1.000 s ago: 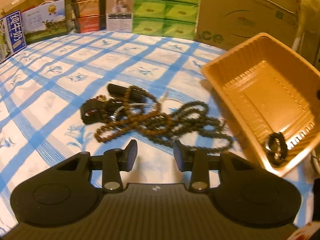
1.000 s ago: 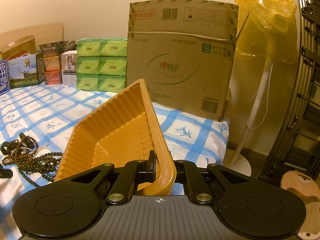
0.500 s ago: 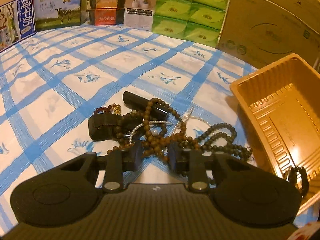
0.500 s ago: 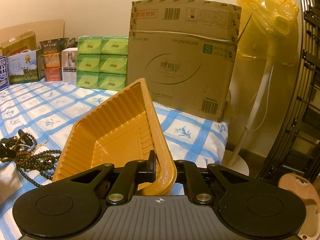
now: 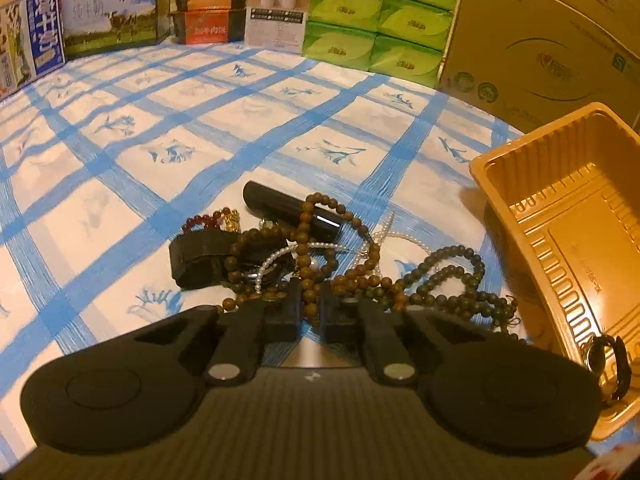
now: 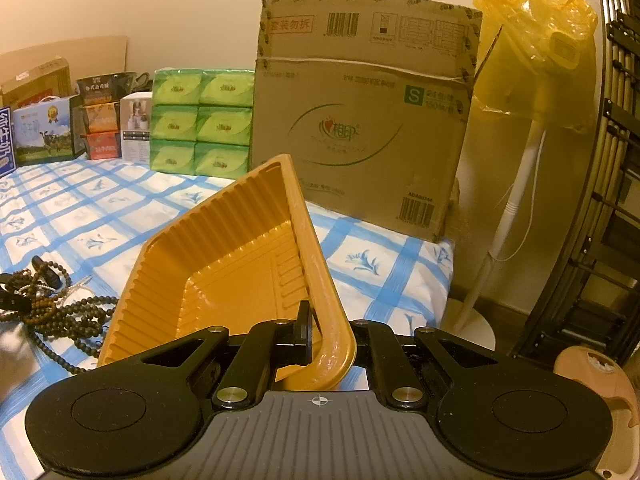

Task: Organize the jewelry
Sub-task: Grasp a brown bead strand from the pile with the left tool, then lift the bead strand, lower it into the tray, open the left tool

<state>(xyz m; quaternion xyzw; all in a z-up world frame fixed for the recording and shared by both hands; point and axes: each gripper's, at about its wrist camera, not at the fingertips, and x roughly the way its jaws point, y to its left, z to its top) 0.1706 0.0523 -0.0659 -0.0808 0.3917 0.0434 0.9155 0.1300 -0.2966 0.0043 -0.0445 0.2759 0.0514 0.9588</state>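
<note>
A tangle of jewelry lies on the blue-checked cloth (image 5: 120,160): a brown bead strand (image 5: 308,240), a dark green bead necklace (image 5: 452,280), a thin pearl string (image 5: 276,256), a red bead bracelet (image 5: 208,218), a black tube (image 5: 288,212) and a black strap piece (image 5: 196,256). My left gripper (image 5: 310,300) is closing, and its pads pinch the brown bead strand. To the right sits the orange plastic tray (image 5: 560,208) with a wristwatch (image 5: 608,360) in its near corner. My right gripper (image 6: 328,336) is shut on the tray rim (image 6: 312,248), and the tray tilts towards the jewelry pile (image 6: 60,312).
Green tissue packs (image 5: 380,12), a large cardboard box (image 5: 540,40) and printed gift boxes (image 5: 108,12) line the far edge. Past the right edge stand a fan under a yellow bag (image 6: 532,60) and a folded metal rack (image 6: 616,160).
My left gripper moved forward and down onto the pile and its jaws narrowed from wide apart to pinching the brown beads. The right gripper and the tray stayed put.
</note>
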